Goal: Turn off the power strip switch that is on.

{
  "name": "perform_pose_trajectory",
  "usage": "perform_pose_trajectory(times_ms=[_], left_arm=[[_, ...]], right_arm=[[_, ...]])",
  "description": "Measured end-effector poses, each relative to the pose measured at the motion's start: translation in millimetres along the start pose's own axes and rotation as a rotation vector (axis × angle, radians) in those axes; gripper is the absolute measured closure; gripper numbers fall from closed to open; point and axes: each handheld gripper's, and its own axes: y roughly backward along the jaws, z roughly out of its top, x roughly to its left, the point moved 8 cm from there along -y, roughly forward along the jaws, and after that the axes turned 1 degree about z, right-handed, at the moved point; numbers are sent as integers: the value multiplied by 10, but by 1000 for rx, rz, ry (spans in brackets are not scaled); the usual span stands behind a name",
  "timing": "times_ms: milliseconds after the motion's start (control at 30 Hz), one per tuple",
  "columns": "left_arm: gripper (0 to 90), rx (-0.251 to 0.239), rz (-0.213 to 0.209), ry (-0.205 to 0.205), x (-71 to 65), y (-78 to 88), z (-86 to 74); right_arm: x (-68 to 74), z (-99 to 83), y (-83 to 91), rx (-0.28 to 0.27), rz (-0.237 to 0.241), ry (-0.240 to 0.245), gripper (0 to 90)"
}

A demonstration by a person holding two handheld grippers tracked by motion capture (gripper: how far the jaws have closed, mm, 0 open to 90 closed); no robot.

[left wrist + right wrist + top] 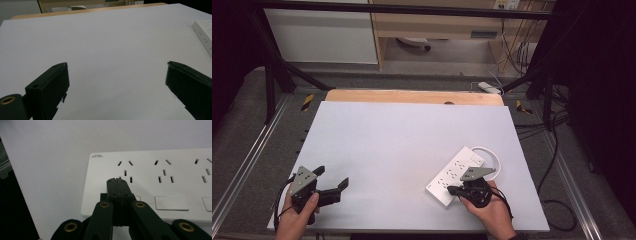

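A white power strip (455, 173) lies at an angle on the right of the white table top (402, 145), its white cable (495, 155) looping behind it. My right gripper (451, 190) is shut with nothing between its jaws, its tips over the strip's near end. In the right gripper view the closed tips (117, 181) sit just above the power strip (160, 182), beside the first group of sockets. My left gripper (332, 176) rests near the front left of the table, open and empty. In the left gripper view it (117, 68) faces bare table, with the strip's corner (203, 31) at the right edge.
A wooden board edge (414, 96) runs along the table's far side. Black frame legs, cables and a white adapter (488, 87) lie on the floor beyond. The table's front edge is close under both hands.
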Motion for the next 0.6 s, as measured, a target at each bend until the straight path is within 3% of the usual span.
perform_pose_trajectory(times_ms=[600], left_arm=[[49,9,-1,-7,-7,-6,-12]], right_arm=[[-11,-22,-11,9,-39,29,900]])
